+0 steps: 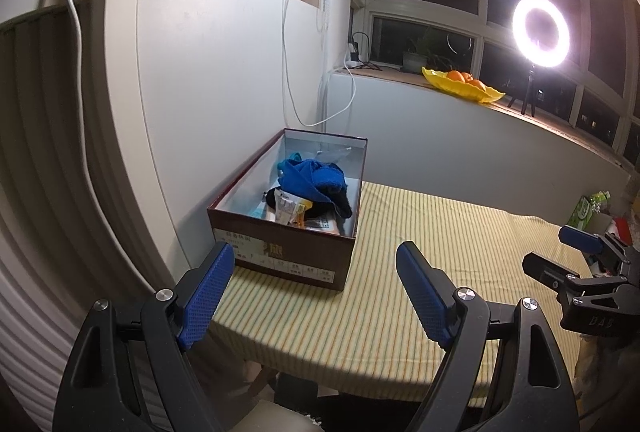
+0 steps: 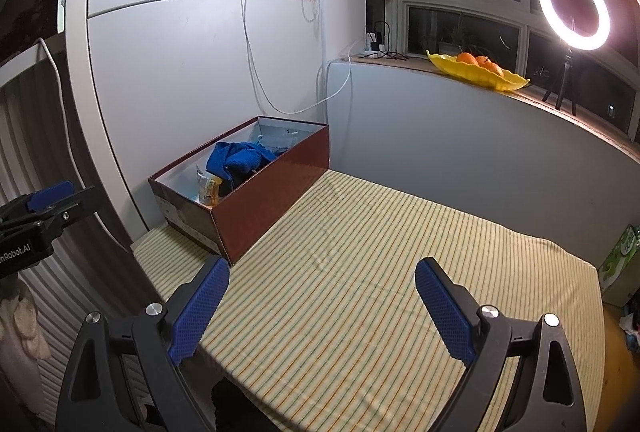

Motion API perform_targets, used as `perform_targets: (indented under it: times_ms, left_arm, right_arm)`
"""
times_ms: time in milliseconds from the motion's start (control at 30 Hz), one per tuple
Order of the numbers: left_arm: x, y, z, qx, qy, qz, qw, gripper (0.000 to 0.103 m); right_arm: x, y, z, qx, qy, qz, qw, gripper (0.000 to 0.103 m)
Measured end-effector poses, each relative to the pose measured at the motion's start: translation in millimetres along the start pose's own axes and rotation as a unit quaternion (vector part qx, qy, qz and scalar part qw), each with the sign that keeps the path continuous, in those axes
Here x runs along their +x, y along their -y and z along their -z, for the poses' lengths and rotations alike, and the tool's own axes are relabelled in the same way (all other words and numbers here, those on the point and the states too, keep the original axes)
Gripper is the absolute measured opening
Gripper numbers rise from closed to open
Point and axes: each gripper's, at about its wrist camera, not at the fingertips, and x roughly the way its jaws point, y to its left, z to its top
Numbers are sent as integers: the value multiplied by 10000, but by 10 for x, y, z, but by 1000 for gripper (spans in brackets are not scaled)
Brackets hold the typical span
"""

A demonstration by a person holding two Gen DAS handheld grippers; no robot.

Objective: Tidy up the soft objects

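A dark red cardboard box stands in the table's far left corner against the wall. Inside it a blue towel lies crumpled over a black cloth, with some printed packets beside them. My left gripper is open and empty, hovering over the table's near edge just in front of the box. My right gripper is open and empty too, above the bare striped tablecloth to the right of the box. Each gripper shows at the edge of the other's view.
A white wall panel rises behind the box with a hanging white cable. On the window sill sit a yellow fruit dish and a lit ring lamp. A green carton stands at the table's right end.
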Motion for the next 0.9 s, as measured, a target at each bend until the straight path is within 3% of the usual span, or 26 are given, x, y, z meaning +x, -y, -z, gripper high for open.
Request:
perform_targets:
  times_ms: [900]
  left_arm:
    - [-29, 94, 70, 100, 117, -34, 9999, 83]
  right_arm:
    - [44, 49, 119, 106, -151, -28, 9998, 92]
